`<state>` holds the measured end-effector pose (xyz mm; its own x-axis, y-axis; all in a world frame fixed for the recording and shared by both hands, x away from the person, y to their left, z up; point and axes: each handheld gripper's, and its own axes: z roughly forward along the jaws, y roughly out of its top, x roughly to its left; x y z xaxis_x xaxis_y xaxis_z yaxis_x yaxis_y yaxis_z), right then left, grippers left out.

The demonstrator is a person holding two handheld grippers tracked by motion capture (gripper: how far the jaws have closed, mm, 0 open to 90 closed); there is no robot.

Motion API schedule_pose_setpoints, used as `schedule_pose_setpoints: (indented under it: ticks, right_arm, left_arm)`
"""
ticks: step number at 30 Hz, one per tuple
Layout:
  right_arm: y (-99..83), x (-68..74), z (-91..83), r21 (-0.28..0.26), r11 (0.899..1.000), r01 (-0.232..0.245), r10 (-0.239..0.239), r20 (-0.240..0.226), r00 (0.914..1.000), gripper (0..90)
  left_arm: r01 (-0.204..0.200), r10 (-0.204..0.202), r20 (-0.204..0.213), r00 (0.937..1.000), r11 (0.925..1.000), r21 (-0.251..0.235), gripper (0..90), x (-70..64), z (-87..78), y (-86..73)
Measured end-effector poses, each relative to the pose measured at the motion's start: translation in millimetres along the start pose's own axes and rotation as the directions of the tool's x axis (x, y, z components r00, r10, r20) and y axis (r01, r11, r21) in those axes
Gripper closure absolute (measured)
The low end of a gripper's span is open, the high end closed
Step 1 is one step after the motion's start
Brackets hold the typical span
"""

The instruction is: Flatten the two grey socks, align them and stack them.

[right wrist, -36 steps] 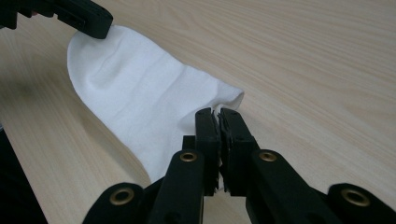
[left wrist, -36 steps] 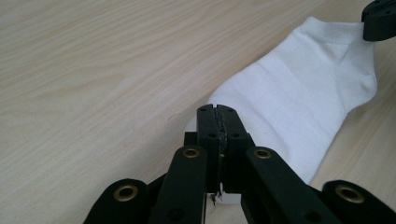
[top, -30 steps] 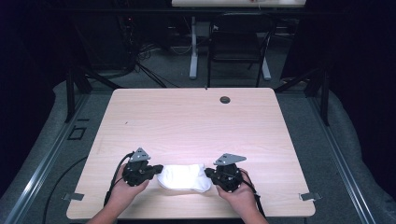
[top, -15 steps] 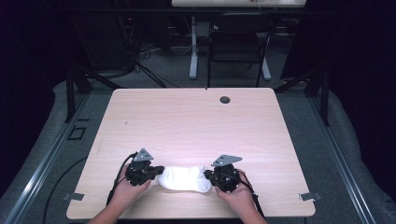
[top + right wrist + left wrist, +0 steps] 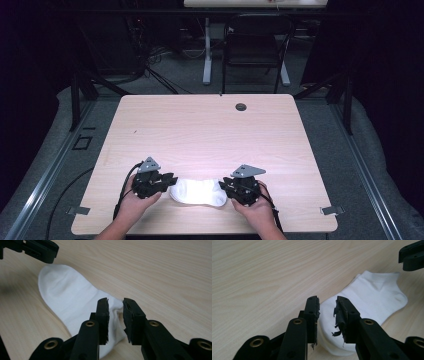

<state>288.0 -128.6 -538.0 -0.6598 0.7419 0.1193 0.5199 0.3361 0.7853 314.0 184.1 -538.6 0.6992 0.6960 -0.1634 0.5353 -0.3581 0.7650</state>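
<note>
Sock (image 5: pixel 199 192) flat on table (image 5: pixel 210 130); left gripper (image 5: pixel 327 308), right gripper (image 5: pixel 115 311) slightly parted over ends, ungripped. Risk: shallow pinch slips off fabric.

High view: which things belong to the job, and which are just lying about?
In the job:
white sock
left gripper
right gripper

Lying about:
table, which only bears the sock
grommet
chair

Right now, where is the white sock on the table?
In the high view, the white sock lies flat near the table's front edge, between the left gripper and the right gripper, one at each end.
</note>
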Motion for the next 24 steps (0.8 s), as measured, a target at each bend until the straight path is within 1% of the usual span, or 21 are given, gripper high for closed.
schedule_pose_setpoints:
  ticks: [1, 2, 3, 4, 5, 6, 7, 8, 10, 11, 12, 13, 14, 16, 17, 19, 20, 24]
  right_arm:
    - [0.0, 0.0, 0.0, 0.000, 1.000, 0.000, 0.000, 0.000, 1.0000, 74.4]
    - [0.6, 2.4, 0.1, -0.011, 1.000, 0.010, -0.010, -0.008, 0.9999, 74.4]
    - [1.2, 4.7, 0.4, -0.010, 1.000, 0.019, -0.019, -0.024, 0.9995, 74.3]
    - [1.4, 9.5, 3.4, 0.005, 0.999, 0.043, -0.043, -0.041, 0.9983, 73.9]
    - [1.4, 9.5, 3.4, 0.005, 0.999, 0.043, -0.043, -0.041, 0.9983, 73.9]
    - [-0.6, 12.7, 8.6, 0.025, 0.998, 0.057, -0.056, -0.046, 0.9974, 72.5]
    - [-1.6, 13.6, 10.0, 0.038, 0.997, 0.060, -0.058, -0.049, 0.9971, 72.3]
    - [-1.6, 13.6, 10.0, 0.038, 0.997, 0.060, -0.058, -0.049, 0.9971, 72.3]
    - [-5.8, 16.0, 13.2, 0.060, 0.996, 0.070, -0.067, -0.052, 0.9964, 71.9]
    - [-7.1, 16.1, 14.2, 0.072, 0.994, 0.080, -0.077, -0.051, 0.9958, 72.0]
    - [-7.9, 16.2, 15.0, 0.081, 0.993, 0.080, -0.076, -0.052, 0.9958, 71.9]
    - [-9.9, 14.8, 19.9, 0.092, 0.992, 0.085, -0.080, -0.061, 0.9950, 72.0]
    - [-10.4, 13.8, 22.3, 0.102, 0.991, 0.087, -0.081, -0.059, 0.9950, 71.9]
    - [-10.7, 13.0, 24.0, 0.107, 0.990, 0.091, -0.085, -0.059, 0.9947, 71.7]
    - [-11.6, 12.3, 27.3, 0.099, 0.991, 0.085, -0.080, -0.059, 0.9951, 71.1]
    - [-11.6, 10.9, 29.6, 0.106, 0.990, 0.092, -0.086, -0.060, 0.9945, 70.5]
    - [-11.5, 9.6, 32.5, 0.103, 0.991, 0.090, -0.084, -0.061, 0.9946, 69.1]
    - [-11.8, 7.9, 34.8, 0.102, 0.991, 0.090, -0.085, -0.054, 0.9949, 66.6]
  left_arm:
    - [0.000, 0.000, 0.000, 1.0000, 1.0000, 0.000, 70.5, 0.0, 0.0, 0.0]
    - [-0.007, 0.007, 0.002, 1.0000, 1.0000, 0.001, 70.5, -2.0, -0.2, 0.1]
    - [-0.015, 0.015, 0.004, 0.9999, 0.9999, 0.006, 70.0, -3.7, 0.5, -0.2]
    - [-0.019, 0.019, 0.010, 0.9998, 0.9997, 0.017, 70.0, -6.8, 3.6, -1.8]
    - [-0.019, 0.019, 0.010, 0.9998, 0.9997, 0.017, 70.0, -6.8, 3.6, -1.8]
    - [-0.028, 0.028, 0.010, 0.9996, 0.9992, 0.027, 70.0, -7.7, 5.4, -2.8]
    - [-0.039, 0.039, 0.007, 0.9992, 0.9983, 0.044, 70.0, -9.4, 8.5, -4.9]
    - [-0.039, 0.039, 0.007, 0.9992, 0.9983, 0.044, 70.0, -9.4, 8.5, -4.9]
    - [-0.040, 0.039, 0.011, 0.9992, 0.9977, 0.055, 70.0, -10.4, 11.2, -7.4]
    - [-0.040, 0.039, 0.011, 0.9992, 0.9973, 0.062, 69.9, -10.8, 12.4, -8.5]
    - [-0.048, 0.048, 0.004, 0.9988, 0.9959, 0.077, 69.8, -10.7, 14.7, -10.4]
    - [-0.051, 0.051, 0.003, 0.9987, 0.9942, 0.095, 69.8, -9.3, 18.6, -13.2]
    - [-0.047, 0.047, 0.002, 0.9989, 0.9938, 0.100, 69.8, -9.0, 19.8, -14.1]
    - [-0.049, 0.049, 0.001, 0.9988, 0.9930, 0.107, 69.7, -8.3, 20.8, -14.8]
    - [-0.052, 0.052, 0.003, 0.9986, 0.9922, 0.113, 69.5, -7.9, 21.2, -15.3]
    - [-0.054, 0.054, 0.000, 0.9985, 0.9922, 0.113, 69.4, -7.9, 22.2, -16.2]
    - [-0.054, 0.054, 0.002, 0.9986, 0.9917, 0.116, 68.9, -7.1, 22.9, -17.0]
    - [-0.061, 0.062, -0.002, 0.9981, 0.9907, 0.122, 68.3, -6.6, 24.3, -18.8]
